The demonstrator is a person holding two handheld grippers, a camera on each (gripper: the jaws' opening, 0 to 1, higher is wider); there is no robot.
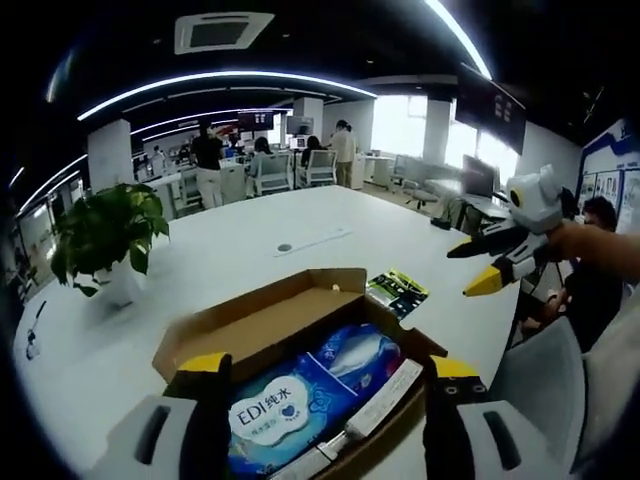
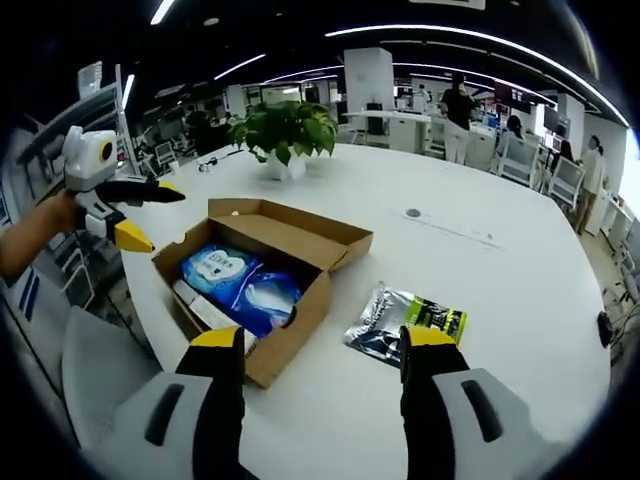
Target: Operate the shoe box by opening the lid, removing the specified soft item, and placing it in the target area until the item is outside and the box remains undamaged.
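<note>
An open brown shoe box [image 1: 262, 322] [image 2: 300, 315] lies on the white table, lid flap folded back. Inside it is a soft blue wipes pack [image 1: 300, 400] [image 2: 245, 280], with a long white item [image 1: 385, 398] [image 2: 205, 308] beside it. My left gripper [image 1: 328, 365] is open, jaws spread just above the box on its near side. It also shows at the left of the right gripper view [image 2: 165, 222], open, beside the box. My right gripper [image 2: 323, 340] is open, set back from the box. It hangs open in the air to the box's right [image 1: 462, 272].
A black, green and silver packet [image 1: 396, 292] [image 2: 402, 325] lies on the table next to the box. A potted plant [image 1: 105, 235] [image 2: 285, 130] stands farther along the table [image 1: 250, 230] [image 2: 500, 270]. Grey chair backs [image 1: 540, 385] [image 2: 95, 375] sit at the near edge. People stand by desks behind.
</note>
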